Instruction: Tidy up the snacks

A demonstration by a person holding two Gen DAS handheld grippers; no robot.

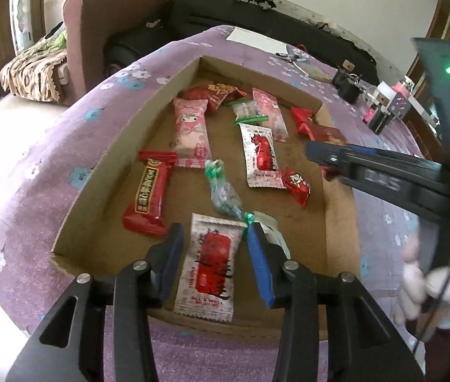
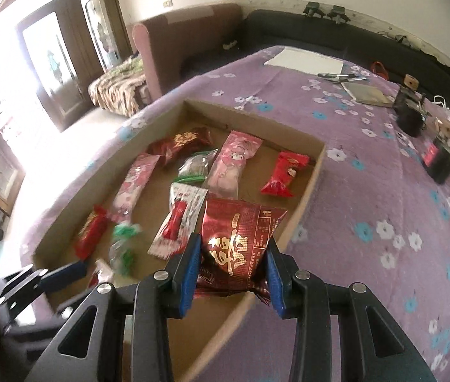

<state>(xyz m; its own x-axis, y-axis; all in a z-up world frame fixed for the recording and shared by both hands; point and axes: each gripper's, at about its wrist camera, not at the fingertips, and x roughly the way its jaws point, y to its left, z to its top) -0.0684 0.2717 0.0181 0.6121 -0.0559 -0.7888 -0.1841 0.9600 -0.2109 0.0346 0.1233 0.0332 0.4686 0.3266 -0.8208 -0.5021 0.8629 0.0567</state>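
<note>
The purple floral cloth-covered table [image 2: 368, 191] carries everything under inspection; its soft printed fabric gives a level base. On it sits the shallow brown cardboard tray [image 1: 148, 127], low-walled and open-topped, apparently chosen as the collecting place, since all the wrapped snacks lie within its walls.

Contents, by size. The long pink cartoon-printed pillow packet [image 1: 191, 130] lies flat near the tray's far left. Two white-and-red crinkle-edged foil sachets are present: one [image 1: 260, 156] at mid-tray, the other [image 1: 210, 264] at the near edge, lying flat between the fingers of the left gripper [image 1: 215, 254]. That gripper's jaws stand well apart with a gap visible on each side of the sachet, so nothing is gripped (I judge it poised to close on it, or just opened). The dark red bar wrapper with gold lettering [image 1: 148, 195] lies by the left wall. The clear twisted cellophane sweet with green ends [image 1: 223, 191] lies between them, crumpled and glossy.

The right gripper [image 2: 232, 264] is closed on the glossy dark red foil pouch with gold characters [image 2: 240, 242], the blue pads [image 2: 189, 270] pressing both of its sides; the pouch is held over the tray's near right corner. The foil looks slippery and puffed, so grip at the flanks seems sensible. The small red twisted candy [image 1: 296, 184] is the least item noted.
</note>
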